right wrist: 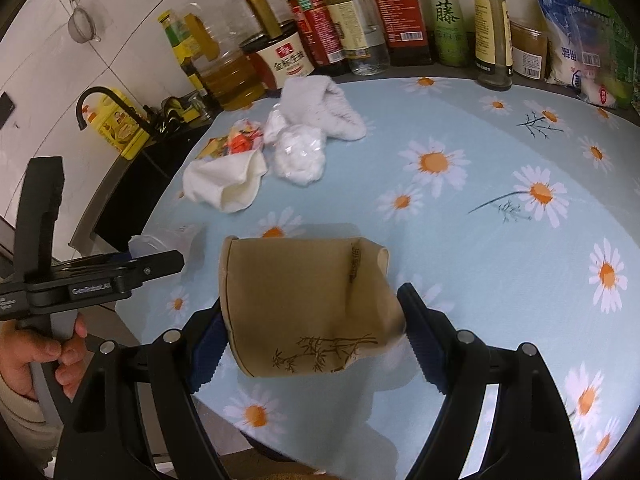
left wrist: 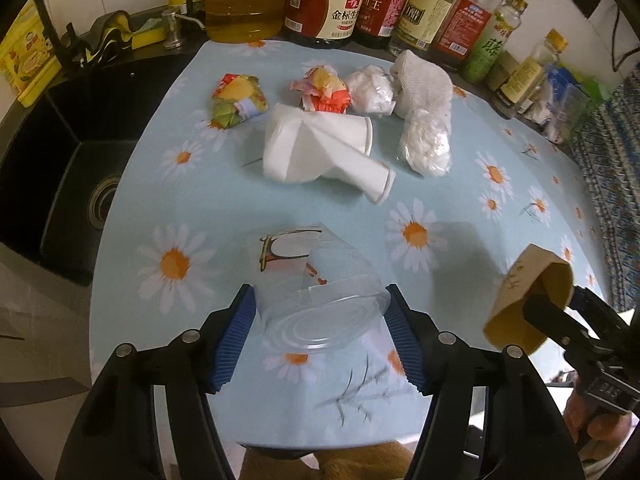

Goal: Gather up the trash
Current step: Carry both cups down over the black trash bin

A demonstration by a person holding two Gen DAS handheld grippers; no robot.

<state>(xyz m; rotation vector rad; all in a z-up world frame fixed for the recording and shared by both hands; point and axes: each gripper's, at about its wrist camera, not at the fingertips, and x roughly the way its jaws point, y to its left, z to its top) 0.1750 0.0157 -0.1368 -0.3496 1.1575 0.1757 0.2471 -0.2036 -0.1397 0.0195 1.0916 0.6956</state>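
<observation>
Clear, crushed plastic cup (left wrist: 320, 304) sits between the blue ribbed pads of the left gripper (left wrist: 322, 312), which pinches it from both sides above the near edge of the daisy-print tablecloth (left wrist: 460, 184). The right gripper (right wrist: 316, 332) clamps a brown paper cup (right wrist: 304, 304), dented and printed with bamboo, also lifted over the near edge.

Toward the far edge lies the remaining trash, close together: 2 flattened white paper cups (left wrist: 320, 148) overlapping, a crumpled colourful wrapper (left wrist: 239, 100) left of them, a second crumpled wrapper (left wrist: 322, 90) behind them, a white plastic wad (left wrist: 370, 88), a white cloth (left wrist: 424, 80), and a clear bag of white material (left wrist: 426, 142), possibly tissue.

Bottles of oil and sauce (left wrist: 326, 0) line the far edge. A black sink (left wrist: 72, 184) lies off the left edge.
</observation>
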